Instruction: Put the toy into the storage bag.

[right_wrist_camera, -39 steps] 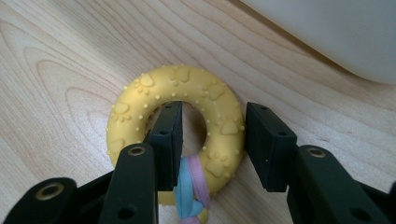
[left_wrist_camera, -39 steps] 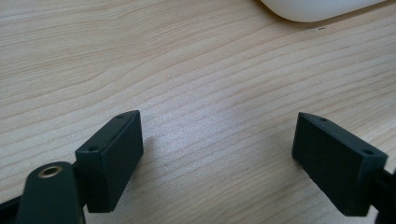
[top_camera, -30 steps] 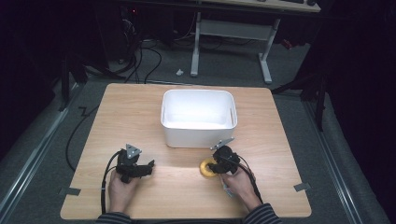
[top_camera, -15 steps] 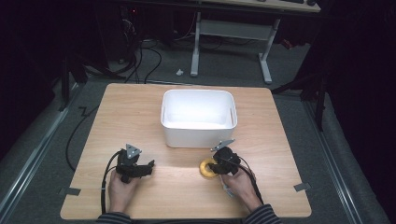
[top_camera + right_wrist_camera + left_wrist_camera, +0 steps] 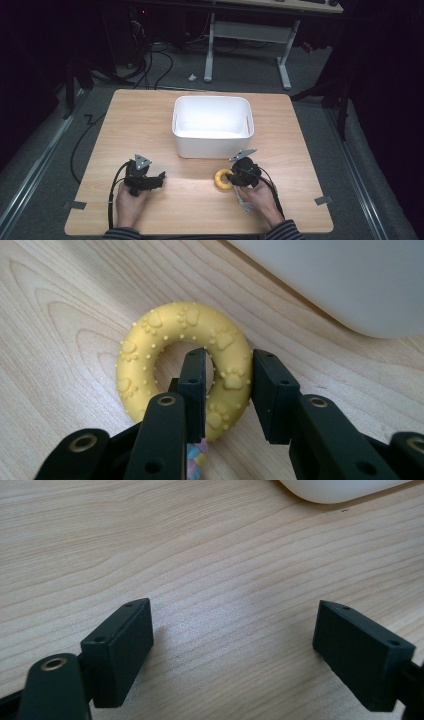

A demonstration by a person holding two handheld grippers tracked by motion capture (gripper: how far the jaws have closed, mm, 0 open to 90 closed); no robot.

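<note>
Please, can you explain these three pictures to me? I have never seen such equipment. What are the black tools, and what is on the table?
A person sits at a wooden table and holds a hand tool with two black fingers in each hand. One camera looks down from above; one small camera rides on each tool. The left gripper is open over bare wood. The right gripper has just been closing and now pinches a yellow rubber ring, one finger through its hole. Behind the ring stands a white plastic tub.

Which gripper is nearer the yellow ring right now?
Right. The right gripper is clamped on the yellow ring, one jaw through its hole. The left gripper sits open, well off to the ring's left.
</note>
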